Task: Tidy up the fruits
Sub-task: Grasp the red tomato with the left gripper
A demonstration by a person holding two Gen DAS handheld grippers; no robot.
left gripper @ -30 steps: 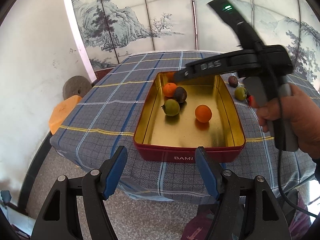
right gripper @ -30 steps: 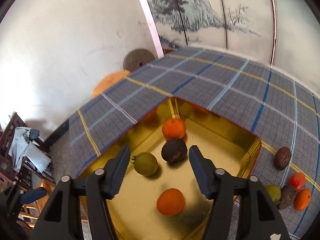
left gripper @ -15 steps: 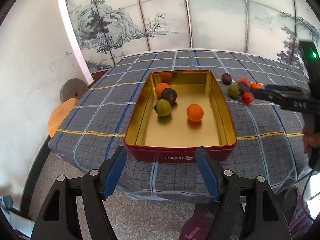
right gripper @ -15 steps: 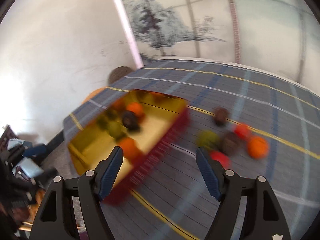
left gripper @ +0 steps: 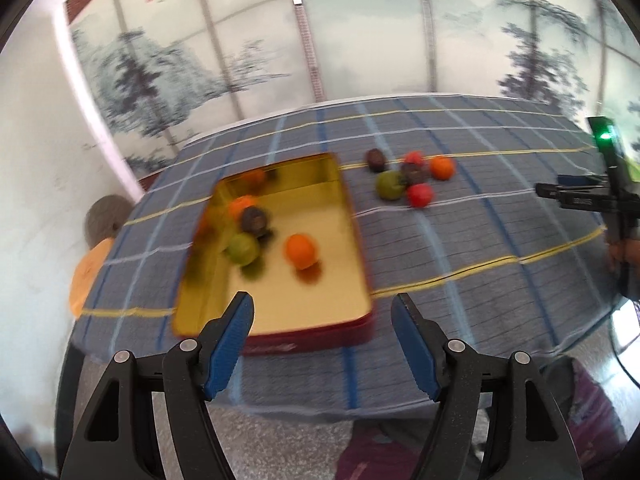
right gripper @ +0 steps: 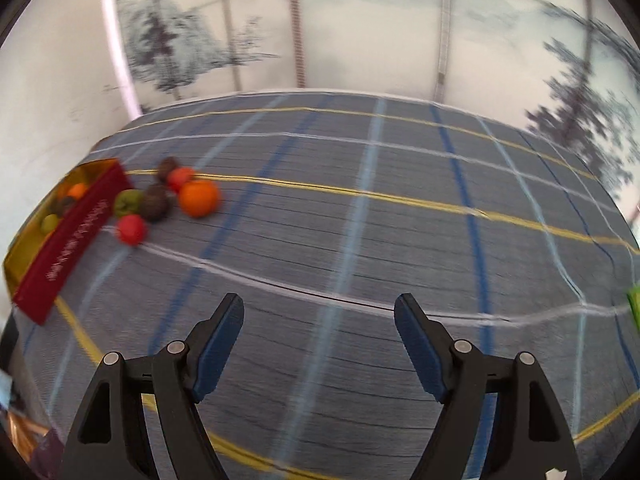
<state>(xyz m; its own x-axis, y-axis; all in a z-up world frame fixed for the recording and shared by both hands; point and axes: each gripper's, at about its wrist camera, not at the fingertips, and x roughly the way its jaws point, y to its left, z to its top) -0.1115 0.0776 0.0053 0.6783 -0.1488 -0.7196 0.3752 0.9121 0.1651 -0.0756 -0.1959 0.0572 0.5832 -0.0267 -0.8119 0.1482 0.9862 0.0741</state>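
Note:
A red tin with a gold inside [left gripper: 352, 216] lies on the checked tablecloth and holds an orange [left gripper: 300, 250], a green fruit [left gripper: 242, 248], a dark fruit [left gripper: 256, 218] and another orange [left gripper: 242, 204]. A cluster of loose fruit lies on the cloth to its right: an orange [right gripper: 199, 198], a red fruit [right gripper: 131, 229], a green fruit [right gripper: 128, 202], dark ones [right gripper: 156, 207]. My left gripper [left gripper: 322, 344] is open and empty at the tin's near edge. My right gripper [right gripper: 319, 346] is open and empty over bare cloth, right of the cluster; it also shows in the left wrist view [left gripper: 580, 196].
The table [right gripper: 400, 240] has its near edge close under both grippers. A painted screen [left gripper: 360, 40] stands behind the table. A round stone [left gripper: 106, 220] and an orange object [left gripper: 86, 276] lie on the floor at the left. A green thing [right gripper: 634, 308] shows at the right edge.
My right gripper has left the tin, empty, and swung right over the bare cloth. My left gripper has moved forward and right, closer to the tin. Both views are motion blurred.

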